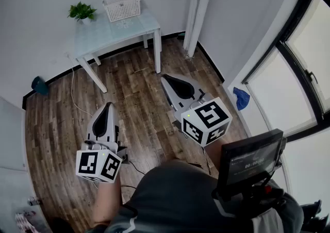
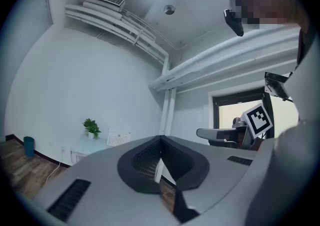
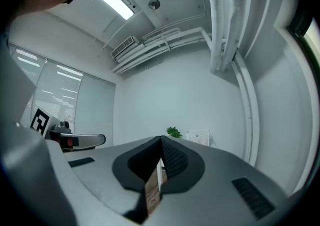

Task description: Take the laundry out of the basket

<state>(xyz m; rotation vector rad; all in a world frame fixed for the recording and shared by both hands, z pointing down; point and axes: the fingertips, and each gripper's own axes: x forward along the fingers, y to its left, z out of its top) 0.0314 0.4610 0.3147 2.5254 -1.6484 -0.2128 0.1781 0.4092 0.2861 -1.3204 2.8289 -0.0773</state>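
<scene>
A white perforated laundry basket (image 1: 122,6) stands on a small pale table (image 1: 103,33) against the far wall. Its contents do not show from here. Both grippers hang over the wooden floor, well short of the table and pointing toward it. My left gripper (image 1: 109,105) has its jaws together with nothing between them, and its own view shows the basket (image 2: 118,138) far ahead. My right gripper (image 1: 166,78) is shut and empty too, and the basket (image 3: 198,137) appears small beyond its tips.
A potted plant (image 1: 81,11) sits on the table left of the basket. White pipes (image 1: 198,10) run down the wall right of the table. A blue cloth (image 1: 241,98) lies by the window, a teal bin (image 1: 39,85) stands at the left wall, and a cable (image 1: 75,98) trails on the floor.
</scene>
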